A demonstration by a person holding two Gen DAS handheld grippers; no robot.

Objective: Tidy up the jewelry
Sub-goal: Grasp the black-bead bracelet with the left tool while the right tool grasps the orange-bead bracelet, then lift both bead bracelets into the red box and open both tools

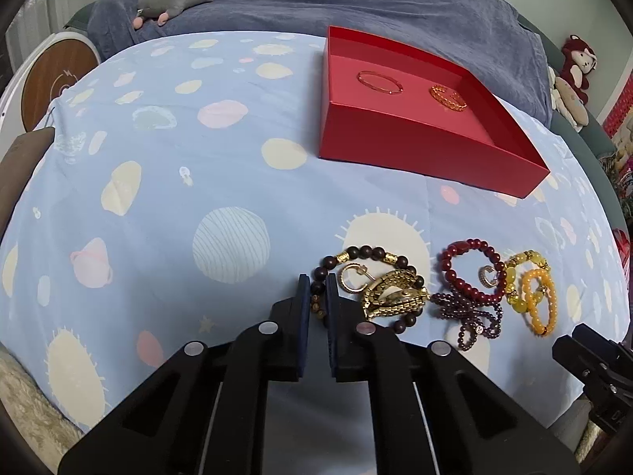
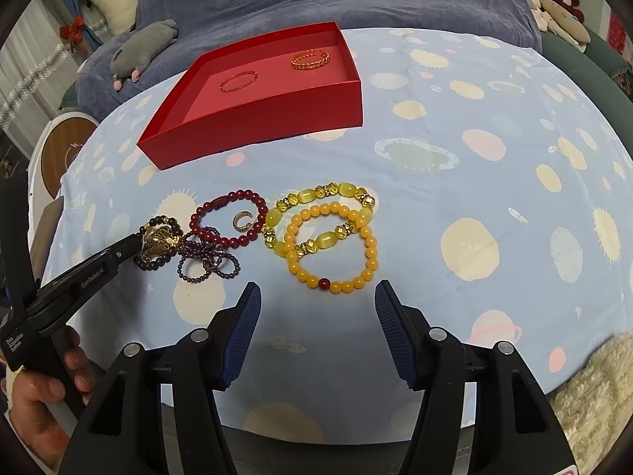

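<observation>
1. Closest in: left gripper [image 1: 317, 297], pads clamped on the dark wooden bead bracelet [image 1: 368, 277], well short of the red box [image 1: 415, 146].
2. Right gripper [image 2: 318, 308]: jaws apart, empty, just short of the orange bead bracelet [image 2: 332, 249], also on the near side of the box.
3. Step judged: picking the dark bracelet out of the pile.
4. Next: lift slowly, since the gold chain bracelet [image 1: 395, 295] overlaps it, then carry to the box beside the thin gold bangle [image 1: 379, 82].

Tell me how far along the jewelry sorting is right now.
Early. Done: a thin gold bangle and a gold chain bracelet lie in the red cardboard box. In hand: the left gripper is shut on the dark wooden bead bracelet. Left: the dark red bead bracelet, both yellow bead bracelets and the purple strand; the right gripper is open.
</observation>
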